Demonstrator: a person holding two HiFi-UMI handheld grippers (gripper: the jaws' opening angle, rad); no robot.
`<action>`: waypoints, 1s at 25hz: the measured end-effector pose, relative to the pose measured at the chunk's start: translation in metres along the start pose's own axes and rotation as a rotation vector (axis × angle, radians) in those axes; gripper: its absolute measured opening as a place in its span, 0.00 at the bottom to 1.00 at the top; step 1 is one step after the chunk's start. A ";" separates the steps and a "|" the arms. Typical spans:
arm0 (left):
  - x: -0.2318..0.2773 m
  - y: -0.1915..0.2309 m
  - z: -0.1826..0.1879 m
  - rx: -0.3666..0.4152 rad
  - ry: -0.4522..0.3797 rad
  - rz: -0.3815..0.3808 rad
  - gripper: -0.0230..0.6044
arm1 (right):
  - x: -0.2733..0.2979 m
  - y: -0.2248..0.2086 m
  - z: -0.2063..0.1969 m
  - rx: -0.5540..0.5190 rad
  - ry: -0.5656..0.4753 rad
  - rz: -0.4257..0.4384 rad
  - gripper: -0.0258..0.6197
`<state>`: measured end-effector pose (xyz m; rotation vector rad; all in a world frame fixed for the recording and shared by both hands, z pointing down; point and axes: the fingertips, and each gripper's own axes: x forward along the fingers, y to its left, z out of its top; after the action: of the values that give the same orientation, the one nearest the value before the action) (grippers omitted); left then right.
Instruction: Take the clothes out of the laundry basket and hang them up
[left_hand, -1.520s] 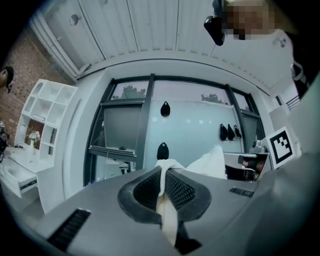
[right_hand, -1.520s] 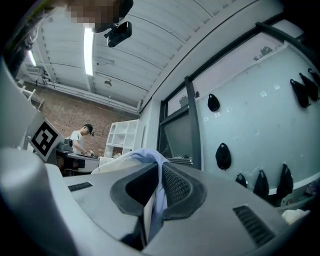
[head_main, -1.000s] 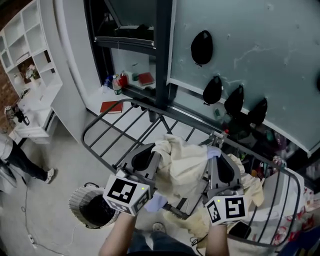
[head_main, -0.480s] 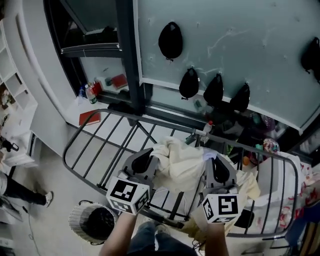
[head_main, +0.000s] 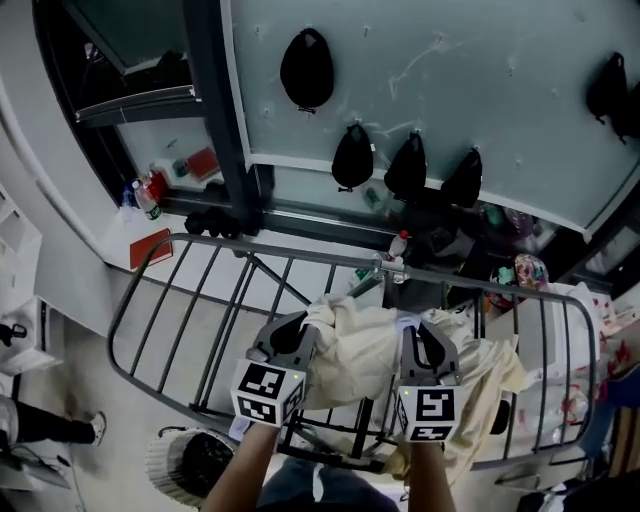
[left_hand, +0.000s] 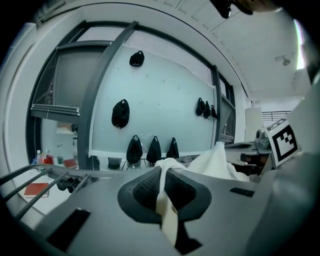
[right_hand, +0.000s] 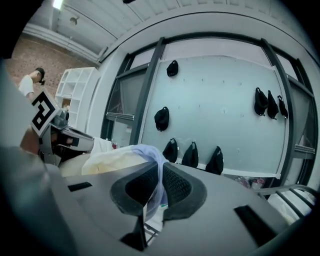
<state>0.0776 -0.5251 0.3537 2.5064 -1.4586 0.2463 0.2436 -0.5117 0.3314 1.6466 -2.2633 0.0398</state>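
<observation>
Head view: left tool (head_main: 303, 324) pinches garment (head_main: 360, 345) edge; rack (head_main: 270, 248) rails open leftward.

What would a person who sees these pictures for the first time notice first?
A cream garment is stretched between the left tool and the right tool, both clamped on it, above the grey drying rack. Behind, black caps hang on the pale wall.

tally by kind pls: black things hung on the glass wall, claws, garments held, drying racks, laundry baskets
black hanging things: 8
claws: 2 (left claw, right claw)
cream garment, held by both: 1
drying rack: 1
laundry basket: 1
total: 13
</observation>
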 end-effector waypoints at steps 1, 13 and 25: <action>0.005 0.002 -0.005 0.003 0.018 -0.004 0.08 | 0.004 0.000 -0.003 0.000 0.015 -0.007 0.09; 0.024 0.018 -0.041 -0.004 0.139 -0.015 0.15 | 0.026 0.001 -0.029 0.032 0.115 -0.039 0.16; -0.003 0.014 -0.028 -0.010 0.113 -0.006 0.43 | 0.003 -0.014 -0.012 0.076 0.051 -0.068 0.33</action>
<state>0.0631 -0.5213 0.3814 2.4457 -1.4052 0.3728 0.2586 -0.5162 0.3411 1.7397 -2.1920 0.1515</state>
